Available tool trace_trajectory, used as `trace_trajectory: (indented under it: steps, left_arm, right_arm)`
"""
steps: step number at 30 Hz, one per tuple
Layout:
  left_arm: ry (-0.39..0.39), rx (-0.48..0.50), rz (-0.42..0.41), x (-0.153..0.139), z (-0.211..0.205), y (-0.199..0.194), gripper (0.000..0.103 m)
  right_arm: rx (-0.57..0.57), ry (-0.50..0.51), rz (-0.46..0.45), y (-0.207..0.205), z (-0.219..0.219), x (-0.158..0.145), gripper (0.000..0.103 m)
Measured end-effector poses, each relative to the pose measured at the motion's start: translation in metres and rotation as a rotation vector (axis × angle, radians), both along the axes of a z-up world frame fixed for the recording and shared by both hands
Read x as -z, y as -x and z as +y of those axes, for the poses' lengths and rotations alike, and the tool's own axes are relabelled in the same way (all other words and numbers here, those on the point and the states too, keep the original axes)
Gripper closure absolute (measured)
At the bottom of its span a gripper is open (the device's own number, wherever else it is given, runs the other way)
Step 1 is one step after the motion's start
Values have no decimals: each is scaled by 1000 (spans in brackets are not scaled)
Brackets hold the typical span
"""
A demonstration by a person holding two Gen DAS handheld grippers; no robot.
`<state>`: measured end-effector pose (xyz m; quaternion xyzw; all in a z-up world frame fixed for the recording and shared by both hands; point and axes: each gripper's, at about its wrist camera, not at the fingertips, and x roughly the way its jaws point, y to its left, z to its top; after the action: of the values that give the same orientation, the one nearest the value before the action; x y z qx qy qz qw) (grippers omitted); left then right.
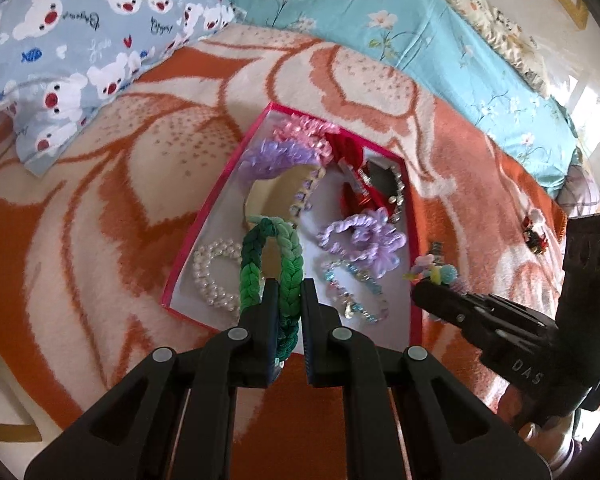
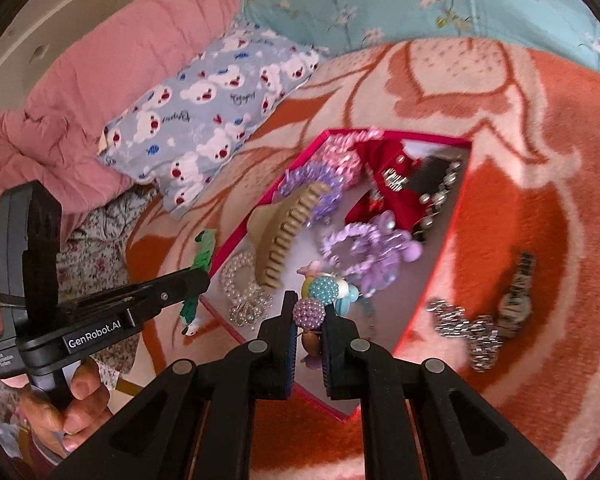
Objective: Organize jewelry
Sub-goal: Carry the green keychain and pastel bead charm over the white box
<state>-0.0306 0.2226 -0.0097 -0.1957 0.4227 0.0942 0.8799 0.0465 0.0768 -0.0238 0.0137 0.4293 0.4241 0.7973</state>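
A pink-rimmed box (image 1: 204, 216) (image 2: 456, 216) with a white floor lies on the orange and cream blanket. It holds lilac and pink scrunchies, a red bow, a beige claw clip (image 2: 288, 228), a pearl bracelet (image 1: 212, 276) and a beaded bracelet (image 1: 352, 292). My left gripper (image 1: 290, 292) is shut on a green braided hair tie (image 1: 274, 256) that hangs above the box's near left side. My right gripper (image 2: 308, 308) is shut on a pastel bead-ball hair accessory (image 2: 324, 296) (image 1: 436, 272) over the box's near right edge.
On the blanket right of the box lie a silver glitter bow clip (image 2: 466, 330) and a striped clip (image 2: 518, 292). A small red ornament (image 1: 534, 232) lies further out. A bear-print pillow (image 1: 80, 52), a pink quilt (image 2: 80, 80) and turquoise floral bedding (image 1: 380, 8) ring the blanket.
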Motion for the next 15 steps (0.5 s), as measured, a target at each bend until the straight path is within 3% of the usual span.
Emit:
trace_trajectory:
  steps: [15]
  left_arm:
    - [18,16,59,36,2,-15,94]
  right_arm:
    - [-16,74,80,-13,21,47,94]
